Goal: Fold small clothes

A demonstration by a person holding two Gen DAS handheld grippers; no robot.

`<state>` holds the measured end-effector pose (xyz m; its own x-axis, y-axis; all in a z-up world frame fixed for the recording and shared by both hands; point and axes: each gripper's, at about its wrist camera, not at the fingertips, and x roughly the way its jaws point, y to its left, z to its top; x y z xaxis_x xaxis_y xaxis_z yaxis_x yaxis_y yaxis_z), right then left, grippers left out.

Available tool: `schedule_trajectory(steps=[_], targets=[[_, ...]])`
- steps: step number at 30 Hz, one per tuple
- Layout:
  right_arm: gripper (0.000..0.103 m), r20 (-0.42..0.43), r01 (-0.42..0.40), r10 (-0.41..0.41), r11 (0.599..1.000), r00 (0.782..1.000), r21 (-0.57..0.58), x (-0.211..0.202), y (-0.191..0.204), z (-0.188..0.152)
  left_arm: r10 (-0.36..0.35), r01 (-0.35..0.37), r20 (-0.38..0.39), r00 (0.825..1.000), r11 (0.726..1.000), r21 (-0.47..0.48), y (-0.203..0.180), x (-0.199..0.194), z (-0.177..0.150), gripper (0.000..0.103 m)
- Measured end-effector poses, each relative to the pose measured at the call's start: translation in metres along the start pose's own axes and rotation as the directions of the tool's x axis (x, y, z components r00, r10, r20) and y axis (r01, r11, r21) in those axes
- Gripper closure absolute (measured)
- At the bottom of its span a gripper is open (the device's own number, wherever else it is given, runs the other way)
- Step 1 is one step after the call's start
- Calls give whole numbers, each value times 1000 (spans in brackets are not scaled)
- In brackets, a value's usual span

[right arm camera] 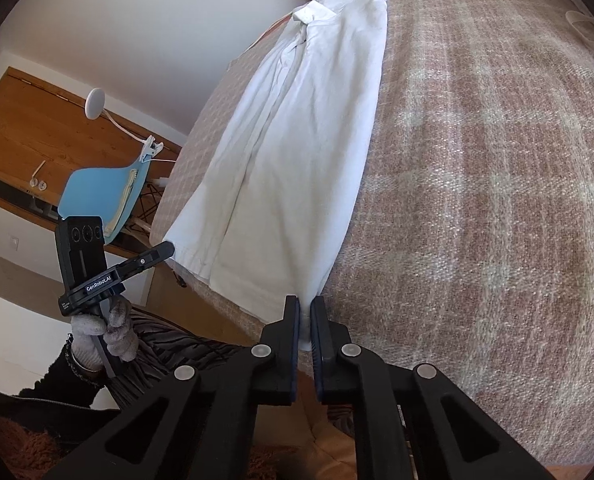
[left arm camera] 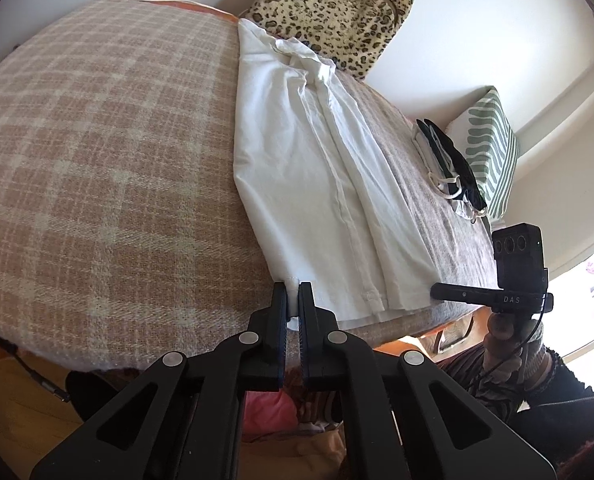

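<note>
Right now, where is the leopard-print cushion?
In the left wrist view, the leopard-print cushion stands against the wall at the far end of the bed, just behind the collar of the white shirt.

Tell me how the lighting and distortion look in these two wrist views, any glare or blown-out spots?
Left wrist view: strong fisheye bowing of the plaid blanket, and the window at lower right is blown out behind the right gripper. The white shirt stays readable. Right wrist view: same barrel curve, softer even daylight, no glare, shirt hem slightly shaded near the gripper.
</note>
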<state>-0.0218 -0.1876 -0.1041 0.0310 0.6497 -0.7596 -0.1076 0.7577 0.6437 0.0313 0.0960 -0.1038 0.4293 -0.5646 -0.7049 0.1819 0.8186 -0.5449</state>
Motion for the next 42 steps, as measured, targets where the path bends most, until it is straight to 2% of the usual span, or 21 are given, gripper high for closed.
schedule_trajectory(steps=[6, 13, 23, 34, 42], targets=[[100, 52, -99, 98, 995, 994, 32, -16, -3, 8, -50, 51, 30, 998, 998, -30, -3, -7, 10, 99], [101, 103, -157, 152, 987, 983, 44, -29, -4, 25, -77, 79, 78, 994, 997, -26, -10, -7, 38, 99], [101, 157, -114, 111, 993, 981, 11, -28, 2, 75, -55, 51, 142, 988, 998, 31, -16, 2, 95, 99], [101, 161, -34, 22, 997, 987, 70, -6, -23, 130, 21, -24, 123, 992, 1000, 20, 2, 42, 140, 99], [101, 155, -13, -6, 992, 988, 122, 8, -41, 154, 60, -59, 95, 994, 998, -19, 20, 67, 154, 99]])
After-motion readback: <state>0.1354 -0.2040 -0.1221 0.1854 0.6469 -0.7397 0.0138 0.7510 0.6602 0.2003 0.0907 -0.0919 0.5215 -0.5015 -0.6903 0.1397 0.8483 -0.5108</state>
